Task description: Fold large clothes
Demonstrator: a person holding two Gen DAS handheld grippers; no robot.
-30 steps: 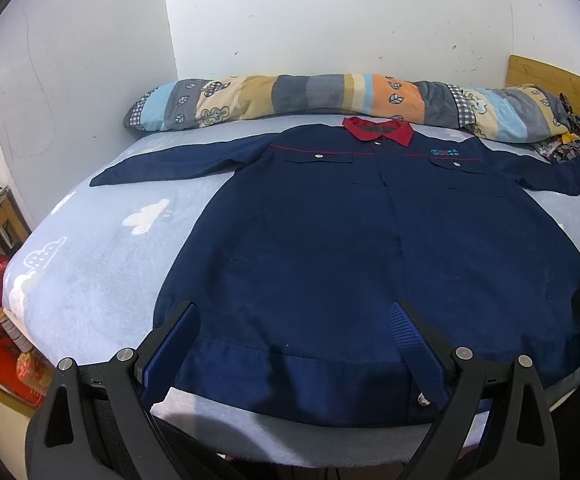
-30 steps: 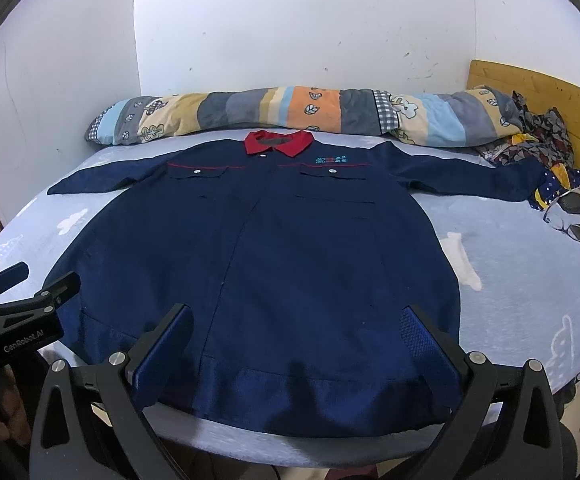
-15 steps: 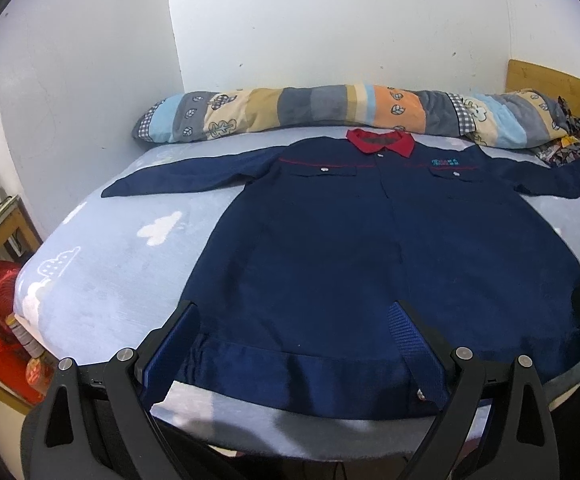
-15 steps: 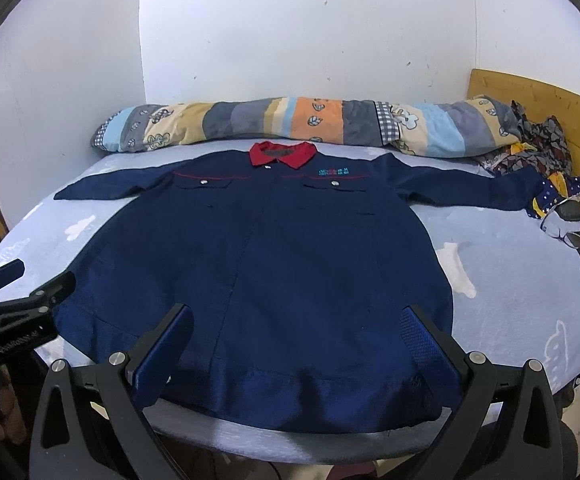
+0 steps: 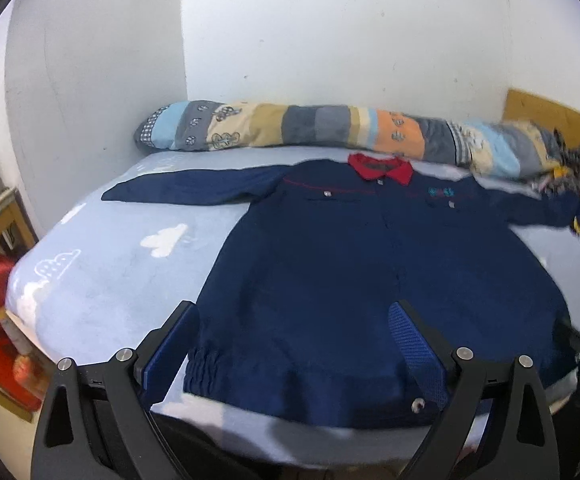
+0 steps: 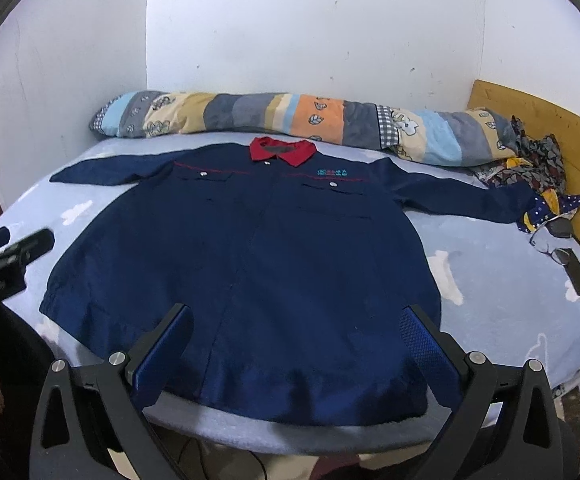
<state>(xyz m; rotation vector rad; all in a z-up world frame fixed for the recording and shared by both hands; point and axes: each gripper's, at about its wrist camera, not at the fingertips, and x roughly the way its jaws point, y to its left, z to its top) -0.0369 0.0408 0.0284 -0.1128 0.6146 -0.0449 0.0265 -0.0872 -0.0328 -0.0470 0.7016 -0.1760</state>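
Ahead of both grippers: navy jacket (image 6: 250, 264) flat on bed (image 6: 502, 320). Left gripper (image 5: 294, 344) spread, empty; right gripper (image 6: 298, 344) likewise.

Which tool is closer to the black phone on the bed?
Right. The right tool hangs over the jacket's hem, with the phone off to its right. The left tool sits past the jacket's far left edge.
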